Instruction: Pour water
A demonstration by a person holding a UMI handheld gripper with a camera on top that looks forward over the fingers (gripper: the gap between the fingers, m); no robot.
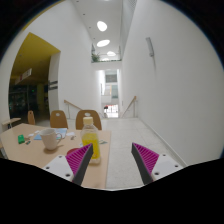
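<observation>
Claw wide, holding nothing. Bottle stands on the table, just ahead of the left finger; cup further left. Judgement — shift left, centre the bottle between the pads, grip mid-body — then lift.

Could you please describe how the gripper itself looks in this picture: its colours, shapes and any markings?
The two-finger gripper has two dark, nearly black fingers that taper toward their tips. Each finger bears a bright magenta pad on its inner face, roughly triangular and marked with fine parallel ridges. No cable, label, sleeve or hand shows in the gripper view.
</observation>
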